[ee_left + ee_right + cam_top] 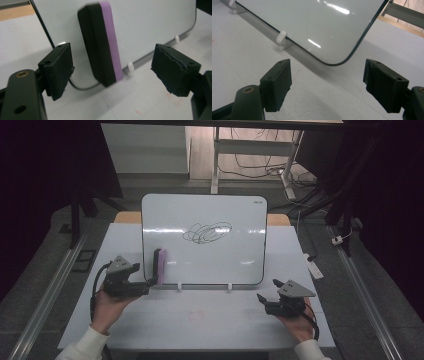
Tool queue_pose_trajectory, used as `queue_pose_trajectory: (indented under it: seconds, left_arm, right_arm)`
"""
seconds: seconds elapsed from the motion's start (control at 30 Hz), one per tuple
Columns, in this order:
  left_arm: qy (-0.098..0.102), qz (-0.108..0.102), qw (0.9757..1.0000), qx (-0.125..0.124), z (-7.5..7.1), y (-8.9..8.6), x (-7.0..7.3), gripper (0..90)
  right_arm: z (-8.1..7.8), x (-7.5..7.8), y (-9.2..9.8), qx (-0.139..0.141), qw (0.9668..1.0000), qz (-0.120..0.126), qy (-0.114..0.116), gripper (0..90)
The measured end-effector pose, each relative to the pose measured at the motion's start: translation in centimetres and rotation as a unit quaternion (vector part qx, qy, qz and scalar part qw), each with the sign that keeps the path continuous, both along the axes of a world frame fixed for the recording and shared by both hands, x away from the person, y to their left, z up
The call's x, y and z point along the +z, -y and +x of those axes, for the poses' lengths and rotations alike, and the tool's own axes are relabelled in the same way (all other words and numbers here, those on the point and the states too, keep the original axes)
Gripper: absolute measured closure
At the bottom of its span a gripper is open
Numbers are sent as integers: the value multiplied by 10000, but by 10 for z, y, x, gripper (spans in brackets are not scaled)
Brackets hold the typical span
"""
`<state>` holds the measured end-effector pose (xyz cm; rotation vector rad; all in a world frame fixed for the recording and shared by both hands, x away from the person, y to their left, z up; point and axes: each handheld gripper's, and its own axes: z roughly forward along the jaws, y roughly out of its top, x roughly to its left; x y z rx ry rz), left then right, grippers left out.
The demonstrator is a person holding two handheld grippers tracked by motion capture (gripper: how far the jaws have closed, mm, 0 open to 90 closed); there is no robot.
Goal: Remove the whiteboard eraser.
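2 hands, 2 grippers, both low at the near edge of the table (200, 330). Left gripper (142, 287) sits near-left, its jaws wide apart with nothing pressed between them; in the left gripper view the pads (58, 70) stand clear on either side of the eraser (101, 43), not touching it. Right gripper (267, 295) sits near-right, jaws also wide and bare, only tabletop and the board's lower corner between them in the right gripper view. Left hand (107, 307) and right hand (300, 322) are cut off at the bottom edge, sleeves partly seen.

1 eraser, black body with a purple face, stuck upright on the lower-left part of the whiteboard (205, 220), just beyond the left jaws. Its top end is blurred in the left gripper view.

1 whiteboard, leaning tilted back in the middle of the table. 2 small white clips (229, 286) at its bottom edge; any more are hidden. 1 dark scribble (207, 232) of looping ovals near the board's centre, well apart from the eraser. Small print at the board's top-right corner is too small to read.

Faint reddish marks (196, 316) on the table between the grippers, hard to make out.

1 small white object (315, 267) at the table's right edge, unclear what. Beyond the table: desk legs and tangled cables on the floor, both sides dark.
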<state>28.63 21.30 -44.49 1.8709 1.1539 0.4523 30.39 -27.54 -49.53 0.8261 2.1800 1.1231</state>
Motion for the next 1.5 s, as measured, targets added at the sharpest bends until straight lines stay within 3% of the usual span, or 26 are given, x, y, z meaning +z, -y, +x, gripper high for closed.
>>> queue_pose_trajectory:
  seconds: [0.37, 0.57, 0.7, 0.77, 0.83, 1.0, 1.1, 1.4, 1.5]
  left_arm:
    - [-5, 162, 9997, 160, 37, 19, 10, 300]
    - [-97, 197, 9994, 282, 46, 23, 6, 375]
    - [-146, 265, 9988, 387, 49, 27, 3, 472]
    - [-135, 312, 9982, 495, 50, 28, 3, 526]
    - [-182, 225, 9983, 505, 50, 26, 3, 554]
    - [-256, 168, 9978, 582, 49, 26, 5, 589]
    - [-187, 153, 9981, 572, 45, 27, 9, 597]
    - [17, -78, 9996, 262, 28, 28, 27, 598]
    - [60, -172, 9997, 132, 23, 29, 30, 598]
  right_arm:
    - [-1, 0, -2, 3, 10000, -35, 14, 225]
    - [-1, 2, -1, -43, 10000, -35, 73, 225]
    - [-1, 1, 0, -73, 9999, -35, 78, 225]
    - [-1, 1, 0, -80, 9999, -71, 88, 225]
    - [-1, 1, -1, -86, 9999, -73, 86, 225]
    - [-1, 1, -2, -74, 9999, -105, 114, 225]
    - [-1, 2, -2, -85, 9998, -82, 127, 226]
    - [-1, 2, -2, -140, 9998, -10, 173, 233]
    - [-2, 0, -1, -195, 9994, 161, 240, 236]
